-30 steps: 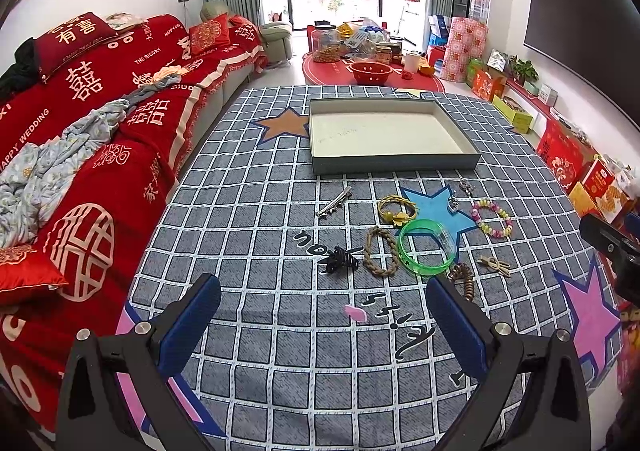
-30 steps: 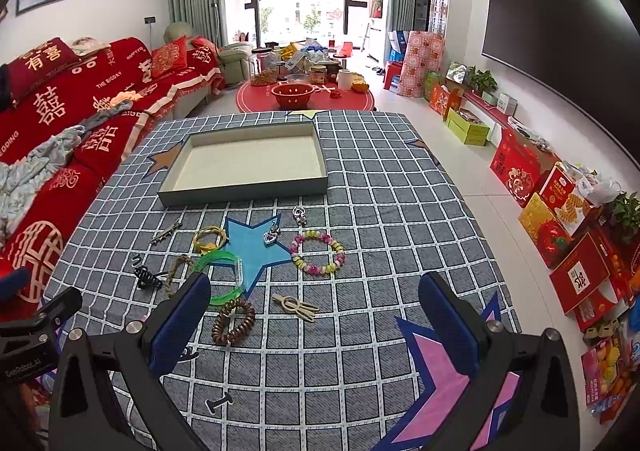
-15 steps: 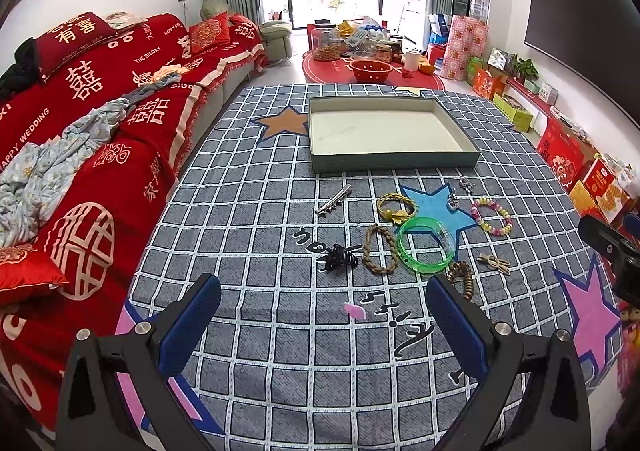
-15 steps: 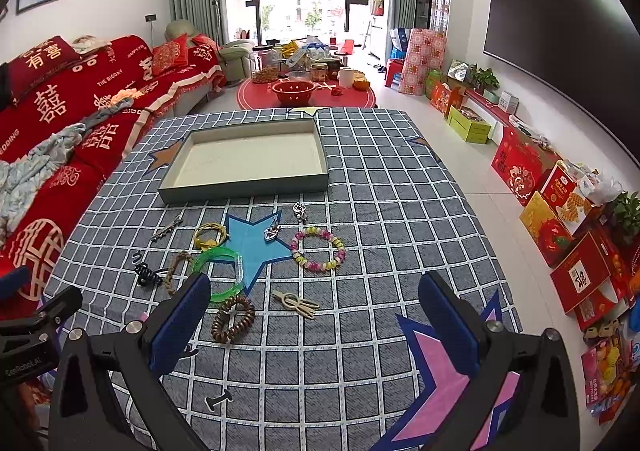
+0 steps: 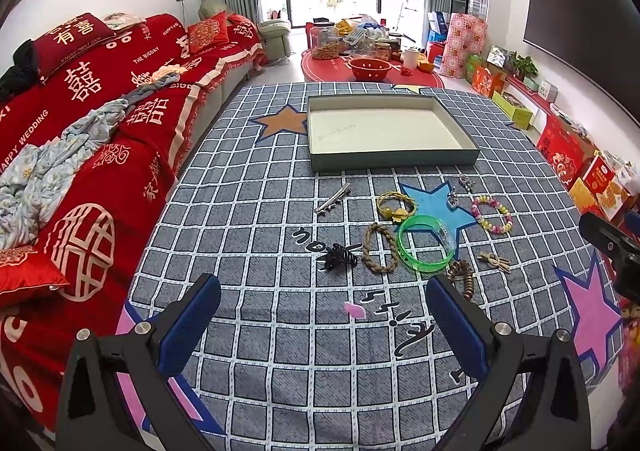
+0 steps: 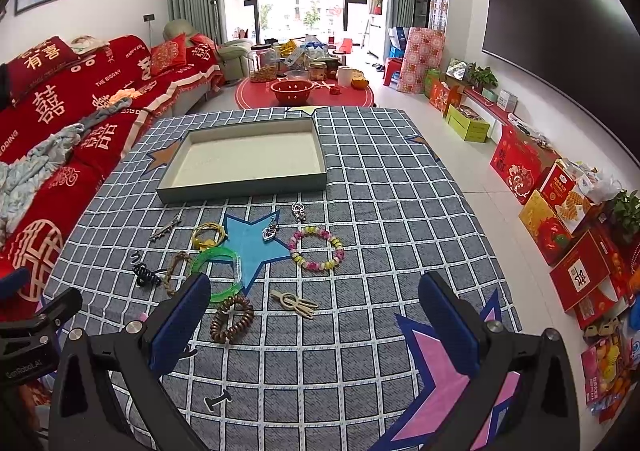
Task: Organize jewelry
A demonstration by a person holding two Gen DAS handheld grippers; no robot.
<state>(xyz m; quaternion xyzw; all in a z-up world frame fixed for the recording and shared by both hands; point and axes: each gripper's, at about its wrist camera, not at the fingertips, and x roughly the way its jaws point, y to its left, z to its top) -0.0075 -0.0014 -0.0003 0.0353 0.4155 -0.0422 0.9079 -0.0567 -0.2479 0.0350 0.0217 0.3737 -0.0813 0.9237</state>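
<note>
Both my grippers, left gripper [image 5: 320, 327] & right gripper [image 6: 314, 321], gape wide, empty. Jewelry's scattered near the tray [image 6: 244, 187], tray bare. Risk: green bangle [image 6: 218, 273] overlaps braided bracelet [image 5: 378, 247], so I'd prob drag both.

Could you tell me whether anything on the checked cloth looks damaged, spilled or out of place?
Nothing looks damaged or spilled. The oddity is the layout: the tray is empty while all the jewelry lies loose on the cloth in front of it, for example the green bangle, the bead bracelet and the black claw clip. Both grippers are open and hold nothing.
</note>
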